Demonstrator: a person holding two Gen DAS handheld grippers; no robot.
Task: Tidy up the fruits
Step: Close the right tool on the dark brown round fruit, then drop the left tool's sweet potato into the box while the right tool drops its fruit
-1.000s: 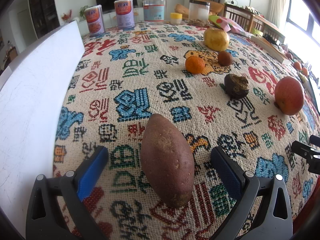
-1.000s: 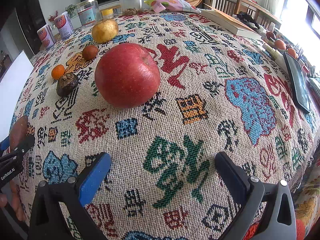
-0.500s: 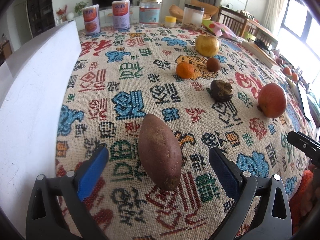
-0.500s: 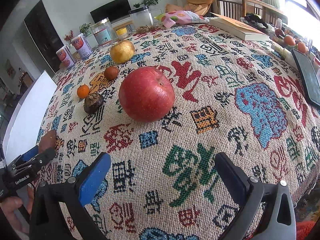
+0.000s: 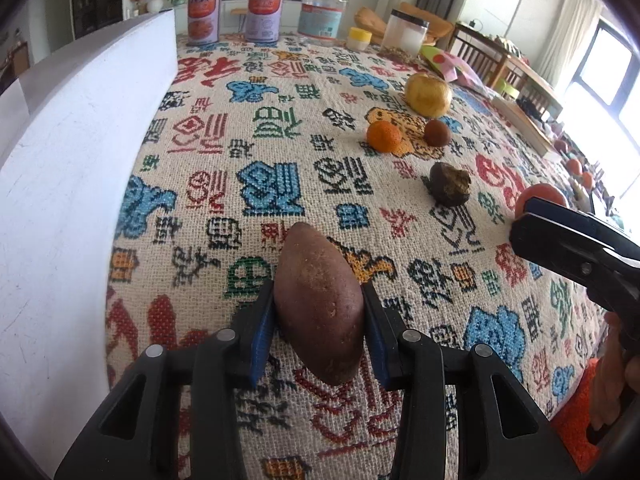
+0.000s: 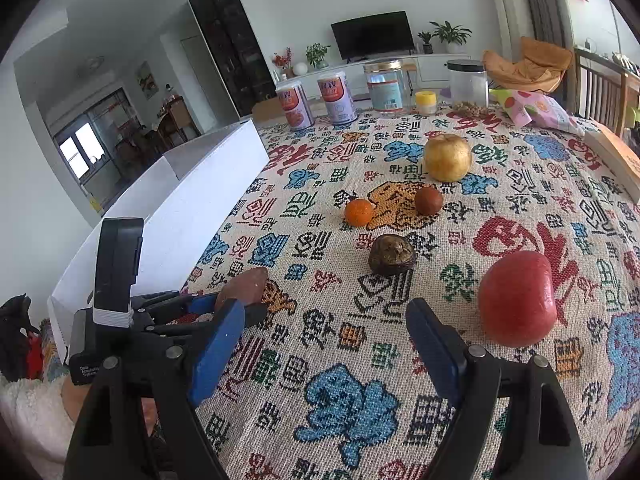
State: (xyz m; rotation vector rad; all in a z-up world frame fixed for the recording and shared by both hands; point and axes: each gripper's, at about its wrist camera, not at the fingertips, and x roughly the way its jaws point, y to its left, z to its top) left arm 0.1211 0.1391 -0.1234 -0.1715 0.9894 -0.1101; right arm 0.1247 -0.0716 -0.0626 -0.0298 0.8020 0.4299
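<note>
A brown sweet potato [image 5: 320,304] lies on the patterned tablecloth [image 5: 280,152]. My left gripper [image 5: 318,332] is closing on it, and both blue pads touch its sides. My right gripper [image 6: 326,344] hovers over bare cloth, its jaws closing with nothing between them. A red apple [image 6: 516,298] sits just right of its right finger. Farther out lie a dark wrinkled fruit [image 6: 392,254], a small orange [image 6: 359,212], a small brown fruit [image 6: 429,200] and a yellow fruit [image 6: 447,157]. In the right wrist view the left gripper [image 6: 240,308] appears at lower left with the sweet potato [image 6: 244,284].
A white box [image 5: 80,140] runs along the table's left side. Two cans [image 6: 316,100], two jars [image 6: 386,88] and a yellow-lidded tub stand at the far edge. A snack bag [image 6: 532,108] and a book [image 6: 616,156] lie at the far right. A hand shows at the right edge.
The left jaws have come together onto the sweet potato. The right gripper has swung left and lifted, so the apple now lies off to its right, and its jaws have narrowed.
</note>
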